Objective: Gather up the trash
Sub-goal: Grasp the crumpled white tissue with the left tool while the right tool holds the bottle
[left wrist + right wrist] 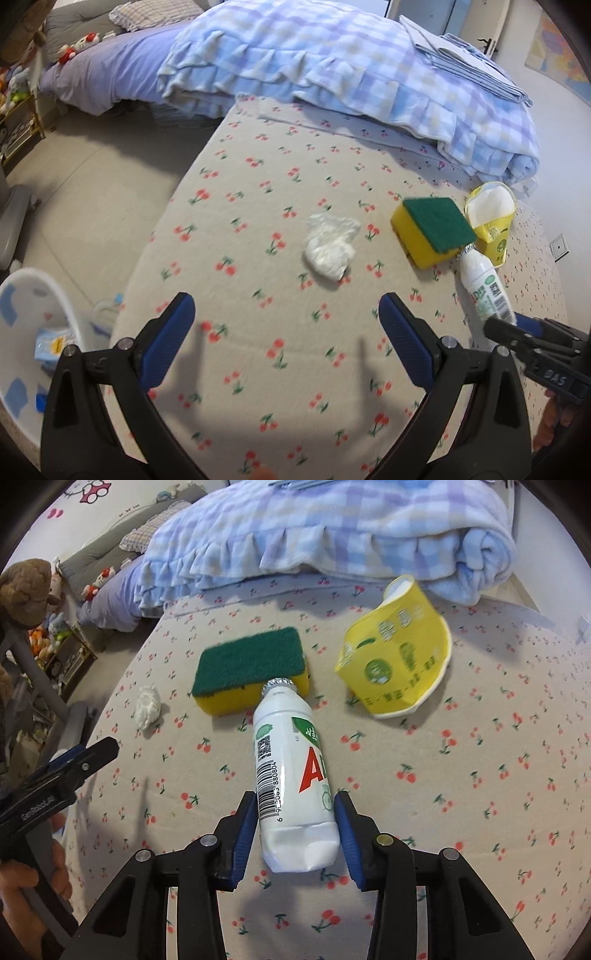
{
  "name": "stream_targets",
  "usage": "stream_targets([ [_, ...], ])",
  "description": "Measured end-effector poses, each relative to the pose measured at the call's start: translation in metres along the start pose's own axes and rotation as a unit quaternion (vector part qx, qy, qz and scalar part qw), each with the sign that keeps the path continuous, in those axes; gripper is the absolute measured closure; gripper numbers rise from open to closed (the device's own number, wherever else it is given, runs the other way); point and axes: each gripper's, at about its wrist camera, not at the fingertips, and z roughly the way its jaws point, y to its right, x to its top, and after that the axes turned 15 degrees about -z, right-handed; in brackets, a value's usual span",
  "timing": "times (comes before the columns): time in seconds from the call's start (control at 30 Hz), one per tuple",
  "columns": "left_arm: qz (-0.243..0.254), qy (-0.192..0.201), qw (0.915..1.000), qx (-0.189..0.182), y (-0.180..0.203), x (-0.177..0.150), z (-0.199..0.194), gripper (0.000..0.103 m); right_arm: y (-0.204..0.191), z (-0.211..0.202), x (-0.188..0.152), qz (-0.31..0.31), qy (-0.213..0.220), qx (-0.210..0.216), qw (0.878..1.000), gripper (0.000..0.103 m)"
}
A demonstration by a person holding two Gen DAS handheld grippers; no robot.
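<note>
The right hand-held gripper (295,834) has its blue pads against the base of the white plastic drink bottle (291,771) lying on the cherry-print bed (461,794). A firm squeeze before lifting should stop it slipping; its foil neck touches the yellow-and-green sponge (251,668). The left hand-held gripper (286,325) stands wide, empty.

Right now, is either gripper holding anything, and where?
Right gripper grips the bottle near its base. Left gripper is open, holding nothing.

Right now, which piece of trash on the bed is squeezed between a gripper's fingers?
The white bottle, lying on its side. The right gripper has its blue pads against it. The crumpled tissue and yellow cup lie untouched.
</note>
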Motion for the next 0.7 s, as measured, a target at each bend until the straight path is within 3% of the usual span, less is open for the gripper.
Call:
stream_targets([
  [0.17, 0.005, 0.001, 0.9997, -0.023, 0.012, 0.005, 0.014, 0.018, 0.016, -0.017, -0.004, 0.014, 0.021, 0.001, 1.000, 0.062],
  [0.37, 0.010, 0.012, 0.9995, -0.028, 0.024, 0.006, 0.030, 0.045, 0.031, -0.028, -0.011, 0.022, 0.026, -0.003, 0.999, 0.062],
  [0.43, 0.011, 0.007, 0.9993, -0.036, 0.027, 0.007, 0.033, 0.070, 0.035, -0.032, -0.013, 0.023, 0.026, -0.007, 0.999, 0.062],
  [0.7, 0.002, 0.003, 0.9997, -0.024, 0.026, 0.005, 0.026, 0.078, 0.045, -0.048, -0.017, 0.033, 0.034, -0.014, 0.999, 0.062],
])
